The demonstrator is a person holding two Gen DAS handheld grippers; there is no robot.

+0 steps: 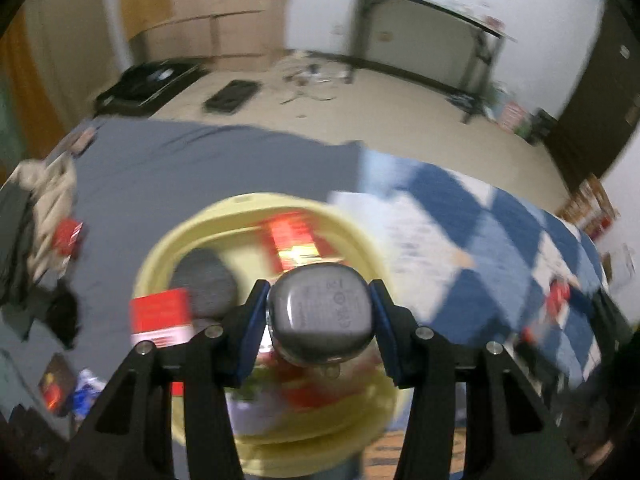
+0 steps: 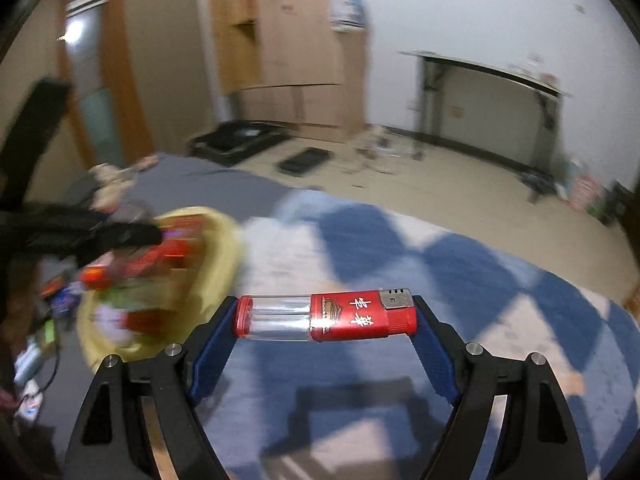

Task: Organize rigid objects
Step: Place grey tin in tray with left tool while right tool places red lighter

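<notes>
Lighter (image 2: 326, 316) sits crosswise in my right gripper (image 2: 324, 320), pads clamped on its two ends, above the blue-and-white checked blanket (image 2: 480, 272). My left gripper (image 1: 320, 312) is squeezed on a small grey rounded case (image 1: 320, 312), held over the yellow basin (image 1: 360, 240), where I can see red boxes (image 1: 160, 314) and a grey round thing. Both views are badly blurred.

A grey sheet (image 1: 208, 168) and a blue-and-white checked blanket (image 2: 460, 264) are spread over the bed. Beyond, a wooden wardrobe (image 2: 296, 48) and a dark-framed table (image 1: 432, 40) are seen against the walls.
</notes>
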